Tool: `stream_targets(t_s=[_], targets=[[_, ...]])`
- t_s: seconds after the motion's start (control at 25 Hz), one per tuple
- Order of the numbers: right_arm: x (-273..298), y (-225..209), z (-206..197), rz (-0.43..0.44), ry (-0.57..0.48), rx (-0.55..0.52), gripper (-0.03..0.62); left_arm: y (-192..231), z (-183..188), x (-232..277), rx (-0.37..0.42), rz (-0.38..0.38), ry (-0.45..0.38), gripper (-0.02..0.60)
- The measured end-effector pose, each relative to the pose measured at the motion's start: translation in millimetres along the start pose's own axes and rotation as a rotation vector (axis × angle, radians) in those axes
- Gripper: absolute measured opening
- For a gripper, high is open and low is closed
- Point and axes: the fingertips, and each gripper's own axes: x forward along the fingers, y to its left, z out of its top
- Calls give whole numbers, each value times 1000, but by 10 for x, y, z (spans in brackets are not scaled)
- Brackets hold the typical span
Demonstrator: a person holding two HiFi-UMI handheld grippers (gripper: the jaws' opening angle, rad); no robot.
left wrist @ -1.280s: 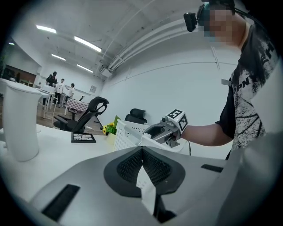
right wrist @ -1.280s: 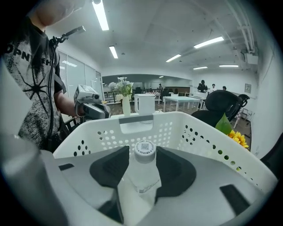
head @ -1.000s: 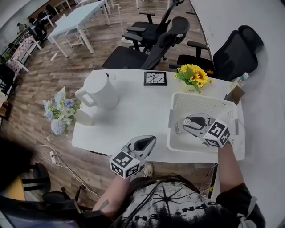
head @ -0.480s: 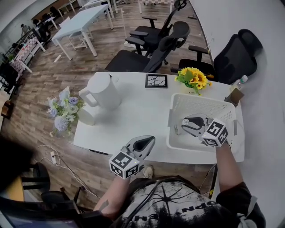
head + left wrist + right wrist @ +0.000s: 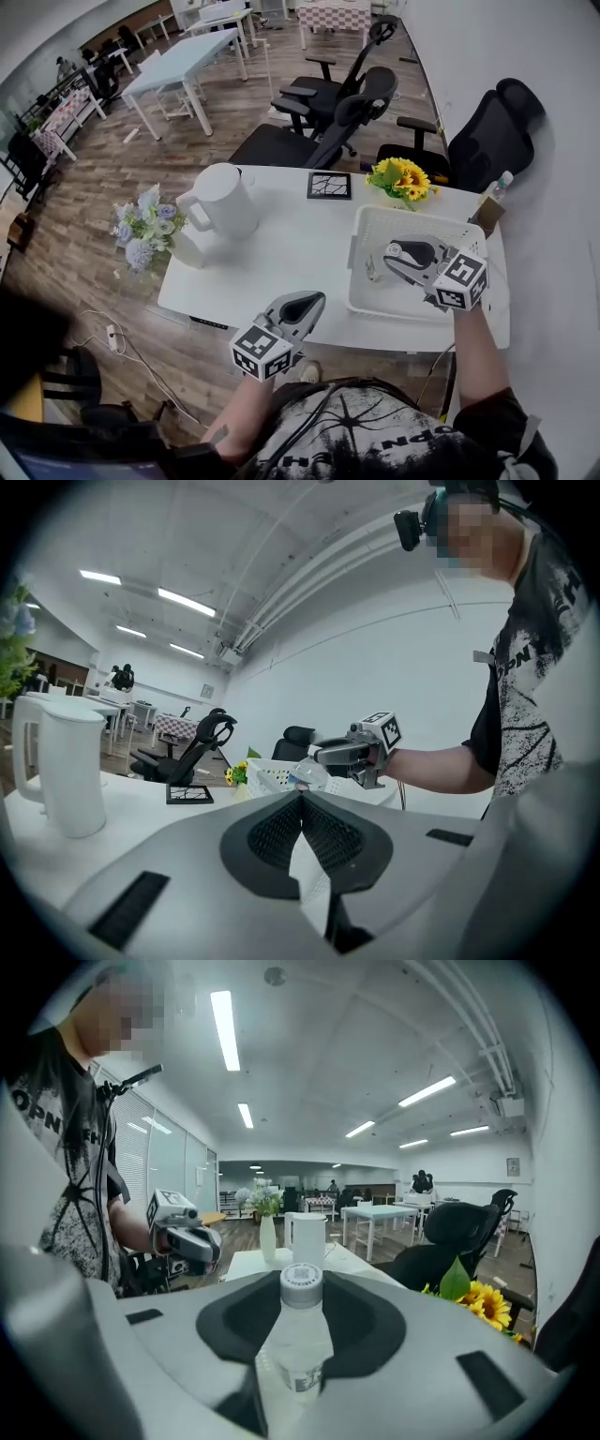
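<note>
Clear plastic bottle (image 5: 302, 1283) stands upright, clamped in your right tongs (image 5: 301, 1321). It's raised above the white basket (image 5: 370, 225) on the tabletop (image 5: 291, 244), cap up for a steady hold. Your left tongs (image 5: 302, 803) are pressed together on nothing, hovering off the near edge, out of the way.

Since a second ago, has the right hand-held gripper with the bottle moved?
Yes, the right hand-held gripper rose. In its view the basket wall that stood behind the bottle has dropped from sight below the kettle.
</note>
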Motion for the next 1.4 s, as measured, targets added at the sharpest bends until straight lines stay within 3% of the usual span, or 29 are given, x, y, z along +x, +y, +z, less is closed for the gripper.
stream_targets(t_s=[0.36,0.64,0.96,1.4], targets=[[-406,-14,791,-77,-211,33,147,-153,139,-135,26,54,-45,11],[-593,39,1263,-79,-335,51,146,-251,170,-312,34,111,-73,11],[-498,264,1640,-14,-395,19,144,-236,183,-577,40,195,-98,11],[122,734,1865,114,-408,15,144,-75,170,-1070,31,326,-127,11]])
